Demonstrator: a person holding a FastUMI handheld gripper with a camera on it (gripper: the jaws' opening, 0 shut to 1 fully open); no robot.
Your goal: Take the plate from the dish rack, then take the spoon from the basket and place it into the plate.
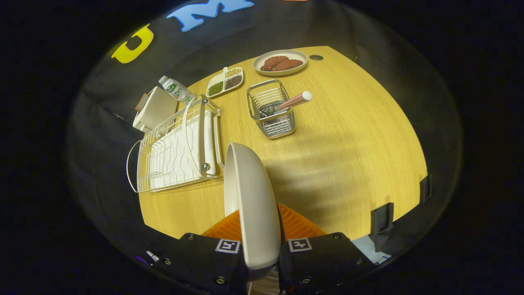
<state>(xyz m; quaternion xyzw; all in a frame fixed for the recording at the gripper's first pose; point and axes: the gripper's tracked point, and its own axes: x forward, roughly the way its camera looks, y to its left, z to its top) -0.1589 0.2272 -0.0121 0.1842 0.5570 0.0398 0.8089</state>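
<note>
Between my fingers: the plate (254, 205), held on edge, upright, above the table (348, 155). My gripper (262, 250) looks clamped on its rim, both fingers against it, though the contact is partly hidden. Plate is plain, off-white, empty. Dish rack (176, 151) sits just beyond it. Basket (272, 108) stands further ahead, spoon (292, 101) handle sticking out.

Booth desk under warm light

A yellow wood-grain desk (348, 135) fills the booth, ringed by the black cloth wall (286, 28). A round dark grommet (316, 57) sits at the desk's far edge; two black clips (382, 218) grip its near edge.
</note>
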